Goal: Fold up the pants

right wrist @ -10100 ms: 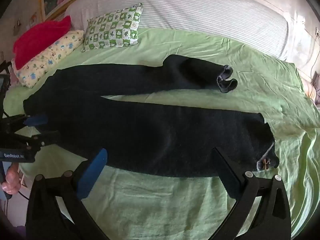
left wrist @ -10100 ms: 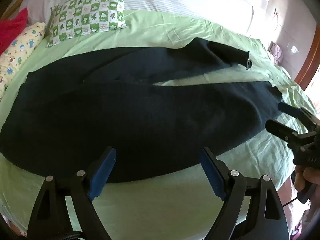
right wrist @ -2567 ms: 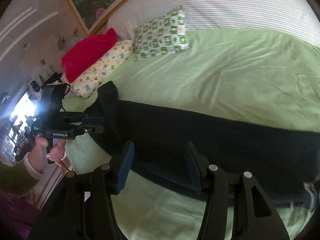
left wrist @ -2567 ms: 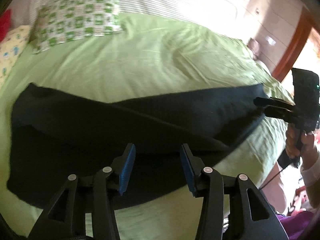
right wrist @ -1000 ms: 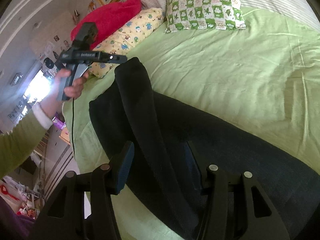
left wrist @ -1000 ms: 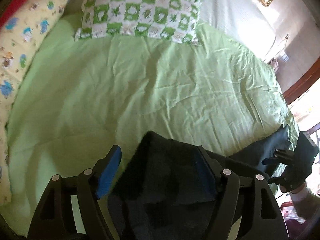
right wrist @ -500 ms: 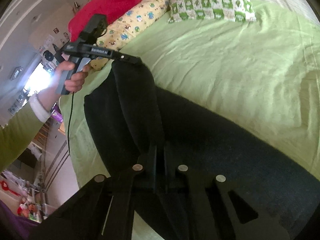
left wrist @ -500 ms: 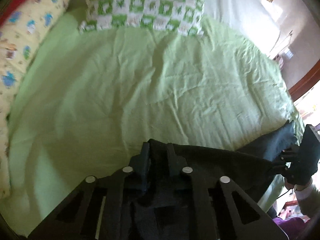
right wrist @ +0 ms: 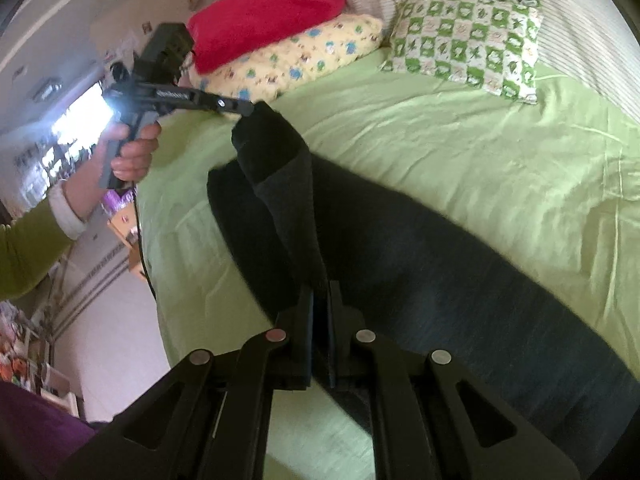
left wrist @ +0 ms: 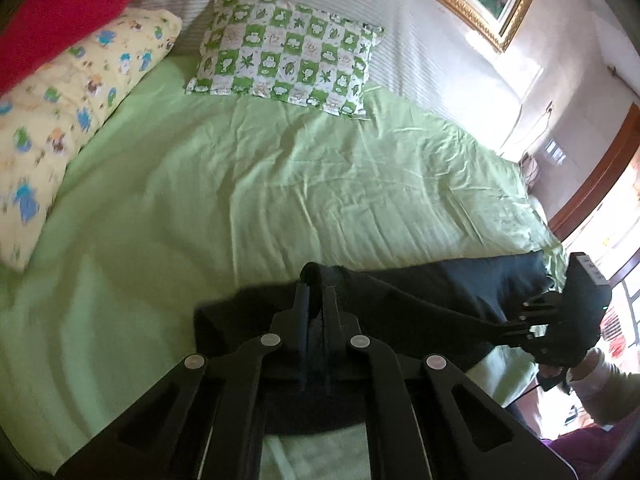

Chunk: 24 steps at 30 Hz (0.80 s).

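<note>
Both of our grippers are clamped tight on the black pants: our left gripper has its two fingers pressed together over a bunched edge of the cloth, and our right gripper pinches a raised ridge of the same cloth between its closed fingers. From the right wrist view we see the left gripper holding one end of the garment lifted off the bed, the fabric hanging from it in a soft, thick fold down to the right gripper, so a band of cloth runs between the two. We count one pair of pants, a matte, slightly fuzzy knit, lying long and flat along the near edge of the green sheet, which is smooth cotton with fine wrinkles. We count three pillows at the head: one green-and-white checked pillow, one yellow printed pillow, and one plush red cushion stacked on the yellow one.
</note>
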Tool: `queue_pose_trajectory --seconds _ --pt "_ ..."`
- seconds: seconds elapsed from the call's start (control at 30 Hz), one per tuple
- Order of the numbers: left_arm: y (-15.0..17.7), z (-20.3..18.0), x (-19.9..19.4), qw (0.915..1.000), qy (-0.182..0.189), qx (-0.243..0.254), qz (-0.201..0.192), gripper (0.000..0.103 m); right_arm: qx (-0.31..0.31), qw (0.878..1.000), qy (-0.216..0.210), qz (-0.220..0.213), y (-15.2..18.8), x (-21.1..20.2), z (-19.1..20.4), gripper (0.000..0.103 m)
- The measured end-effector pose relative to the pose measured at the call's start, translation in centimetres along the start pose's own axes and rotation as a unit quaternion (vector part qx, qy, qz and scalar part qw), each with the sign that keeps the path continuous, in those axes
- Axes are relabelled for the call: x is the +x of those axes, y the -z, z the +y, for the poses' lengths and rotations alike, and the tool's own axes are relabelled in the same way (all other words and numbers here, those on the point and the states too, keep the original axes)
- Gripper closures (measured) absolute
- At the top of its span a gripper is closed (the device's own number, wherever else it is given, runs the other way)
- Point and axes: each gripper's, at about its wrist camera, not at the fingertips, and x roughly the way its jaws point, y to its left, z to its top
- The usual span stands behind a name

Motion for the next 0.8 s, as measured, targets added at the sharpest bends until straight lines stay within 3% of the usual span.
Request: queue_pose_trajectory --seconds 0.27,0.43,0.5,0.57,0.63,0.8 --pt "3.5 1.9 -0.6 0.9980 -0.025 -0.051 -0.026 0.098 -0.005 1.000 0.004 0.015 1.0 1.1 1.0 0.093" --pt "5.8 3.0 -0.8 0.9948 -0.045 -0.090 -0.017 0.097 -0.007 1.000 0.002 0.015 1.3 0.8 1.5 0.092" --pt "6.9 3.2 -1.0 0.9925 -0.051 -0.111 -0.011 0.085 -0.012 1.000 -0.001 0.018 1.4 0.7 1.8 0.086" --pt "7.9 2.7 -1.6 0.9901 -0.058 -0.126 -0.016 0.062 -0.011 1.000 -0.008 0.015 1.6 0.3 2.1 0.075" --pt "8.5 2.0 -2.4 0.9881 -0.056 -0.140 -0.030 0.053 -0.011 1.000 -0.009 0.005 1.6 -0.1 2.3 0.066" --pt "9.4 0.5 -3.8 0.9825 -0.048 -0.171 -0.056 0.039 0.009 1.000 -0.017 -0.018 1.3 -1.3 1.9 0.065"
